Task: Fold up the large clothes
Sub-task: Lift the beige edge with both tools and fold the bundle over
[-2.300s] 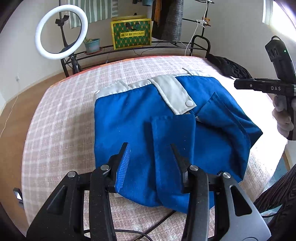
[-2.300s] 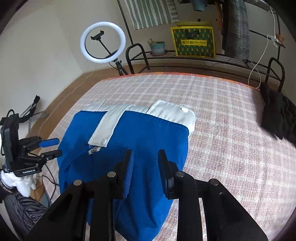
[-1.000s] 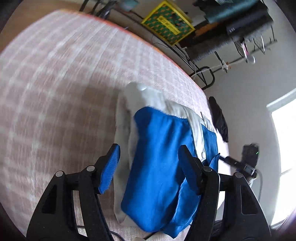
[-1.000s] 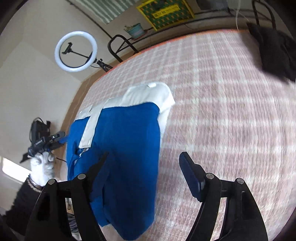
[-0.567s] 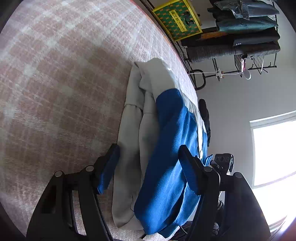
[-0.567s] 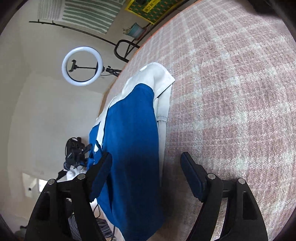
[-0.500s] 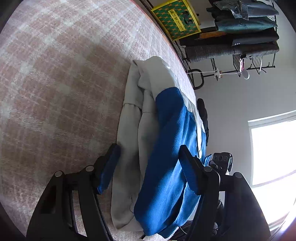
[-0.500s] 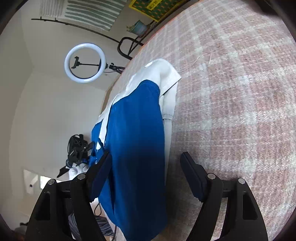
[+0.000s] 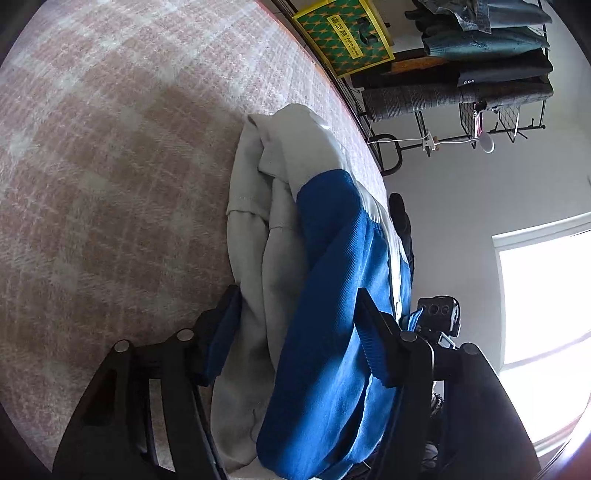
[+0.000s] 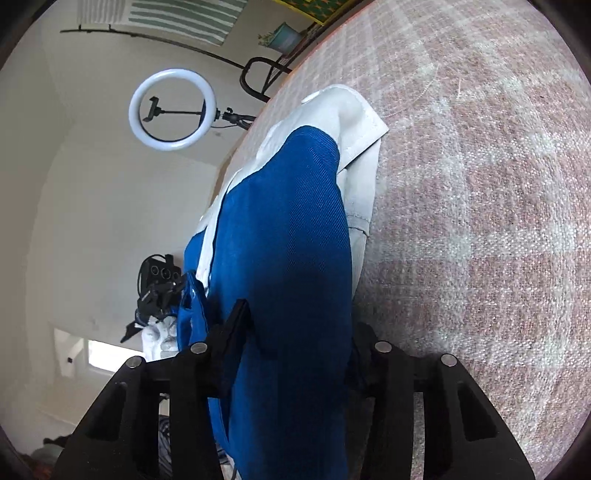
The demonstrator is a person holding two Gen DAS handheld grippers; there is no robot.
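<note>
A folded blue and grey garment (image 9: 325,295) lies on the pink plaid bed cover (image 9: 110,184). My left gripper (image 9: 299,332) is open, its jaws straddling the near edge of the folded stack, grey layers and blue top between them. In the right wrist view the same garment (image 10: 291,240) fills the middle. My right gripper (image 10: 299,332) is open around its other edge, jaws on either side of the thick blue fold. Each gripper shows in the other's view, the right one (image 9: 439,314) and the left one (image 10: 159,280).
A ring light (image 10: 171,109) stands beyond the bed. A yellow-green box (image 9: 343,33) and a rack of folded clothes (image 9: 461,77) sit at the far side. A black cloth (image 9: 400,221) lies behind the garment. A bright window (image 9: 546,314) is at the right.
Both grippers have dropped low, turned sideways and slid in at the garment's opposite edges, so the folded stack now lies between each pair of open jaws.
</note>
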